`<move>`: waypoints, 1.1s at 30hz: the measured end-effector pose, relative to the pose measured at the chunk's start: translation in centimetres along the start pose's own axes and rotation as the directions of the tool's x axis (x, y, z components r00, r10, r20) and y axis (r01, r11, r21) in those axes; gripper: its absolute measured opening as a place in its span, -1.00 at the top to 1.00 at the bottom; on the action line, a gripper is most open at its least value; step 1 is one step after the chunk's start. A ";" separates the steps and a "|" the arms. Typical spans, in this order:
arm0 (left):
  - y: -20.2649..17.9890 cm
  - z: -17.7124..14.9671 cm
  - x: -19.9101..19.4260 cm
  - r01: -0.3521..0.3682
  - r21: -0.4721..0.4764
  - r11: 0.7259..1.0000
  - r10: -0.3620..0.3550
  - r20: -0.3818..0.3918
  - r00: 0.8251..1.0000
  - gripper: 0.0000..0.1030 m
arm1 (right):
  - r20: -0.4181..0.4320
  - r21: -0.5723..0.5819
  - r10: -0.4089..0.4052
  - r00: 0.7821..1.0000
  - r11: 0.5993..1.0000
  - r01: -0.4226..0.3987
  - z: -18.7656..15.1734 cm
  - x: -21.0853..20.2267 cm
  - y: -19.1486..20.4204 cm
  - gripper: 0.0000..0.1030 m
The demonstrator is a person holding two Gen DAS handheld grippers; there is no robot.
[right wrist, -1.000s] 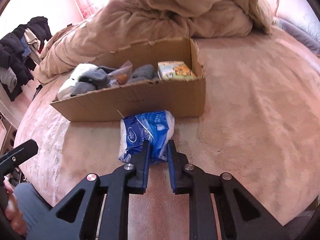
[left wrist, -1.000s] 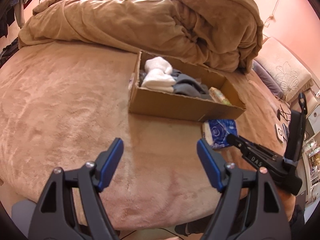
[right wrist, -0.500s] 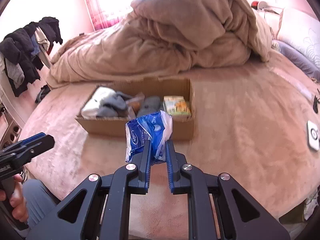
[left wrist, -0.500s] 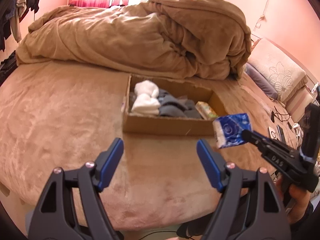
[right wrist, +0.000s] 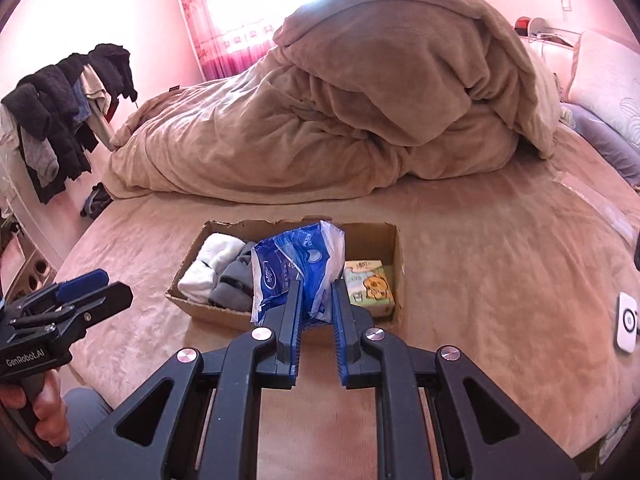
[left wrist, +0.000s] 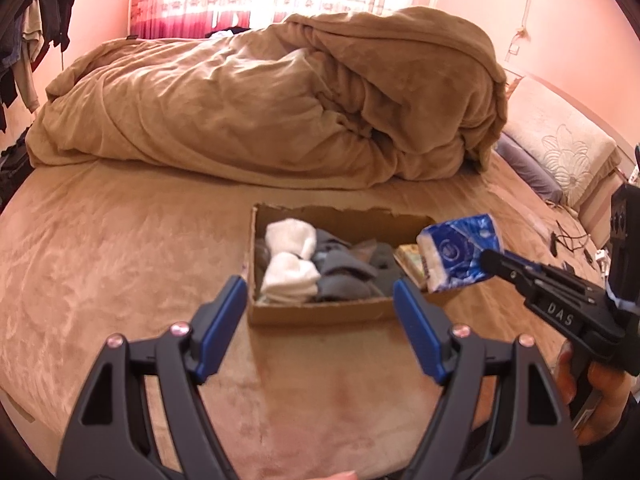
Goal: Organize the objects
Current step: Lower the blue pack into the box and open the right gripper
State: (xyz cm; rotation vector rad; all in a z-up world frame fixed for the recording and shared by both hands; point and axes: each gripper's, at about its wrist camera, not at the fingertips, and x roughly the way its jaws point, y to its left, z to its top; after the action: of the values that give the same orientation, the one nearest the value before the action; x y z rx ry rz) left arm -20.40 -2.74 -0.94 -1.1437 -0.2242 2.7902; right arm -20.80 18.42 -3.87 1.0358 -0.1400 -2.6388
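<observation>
A cardboard box (left wrist: 320, 310) (right wrist: 396, 248) sits on the bed, holding white socks (left wrist: 290, 260) (right wrist: 208, 264), grey socks (left wrist: 344, 276) (right wrist: 234, 280) and a yellow-green tissue pack (right wrist: 368, 288) at its right end. My right gripper (right wrist: 316, 292) is shut on a blue tissue pack (right wrist: 296, 264) (left wrist: 456, 252) and holds it in the air above the box's near right part. My left gripper (left wrist: 320, 300) is open and empty, in front of the box; it also shows at the left of the right wrist view (right wrist: 88, 288).
A heaped brown duvet (left wrist: 280, 100) (right wrist: 360, 100) lies behind the box. Pillows (left wrist: 560, 156) sit at the right. A white device (right wrist: 626, 322) lies on the bed at the right. Clothes (right wrist: 60, 120) hang at the left. The brown sheet (left wrist: 100, 260) spreads all around.
My right gripper has lifted the blue tissue pack off the bed and carried it up over the box's near right part. Both grippers have risen and drawn back.
</observation>
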 end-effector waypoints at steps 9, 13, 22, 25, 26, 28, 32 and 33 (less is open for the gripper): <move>1.2 1.0 4.8 -0.025 -0.025 0.999 0.023 -0.044 0.999 -0.50 | -0.067 0.030 0.008 0.998 1.000 -0.006 0.9 5.6 -0.9 0.71; 1.8 1.1 6.8 -0.028 -0.031 0.999 0.026 -0.067 0.997 -0.50 | -0.101 0.048 0.005 0.995 0.999 0.000 0.7 7.9 -1.5 0.71; 1.9 0.6 9.4 -0.031 -0.029 0.999 0.028 -0.106 0.994 -0.50 | -0.144 0.059 -0.019 0.989 0.998 0.027 -0.3 10.7 -2.6 0.67; 1.9 0.4 9.9 -0.034 -0.031 0.999 0.030 -0.122 0.992 -0.50 | -0.147 0.053 -0.032 0.989 0.998 0.041 -0.6 11.1 -2.7 0.62; 1.9 0.4 9.8 -0.035 -0.032 0.999 0.031 -0.123 0.992 -0.50 | -0.149 0.049 -0.039 0.988 0.998 0.047 -0.7 11.1 -2.7 0.61; 1.9 0.3 9.6 -0.038 -0.035 0.999 0.034 -0.123 0.992 -0.50 | -0.150 0.038 -0.050 0.987 0.998 0.057 -0.6 11.3 -2.7 0.50; 1.7 0.3 8.4 -0.042 -0.030 0.999 0.038 -0.111 0.993 -0.50 | -0.144 0.048 -0.044 0.989 0.998 0.051 -0.5 10.8 -2.7 0.29; 1.6 0.3 8.1 -0.042 -0.028 0.999 0.039 -0.108 0.993 -0.50 | -0.140 0.044 -0.045 0.989 0.998 0.052 -0.5 10.5 -2.5 0.26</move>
State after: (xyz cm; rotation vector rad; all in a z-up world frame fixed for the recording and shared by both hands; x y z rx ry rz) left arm -26.43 -3.05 -6.56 -1.3155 -0.2363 2.7585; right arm -28.37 17.53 -11.59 1.2501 -0.1495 -2.6067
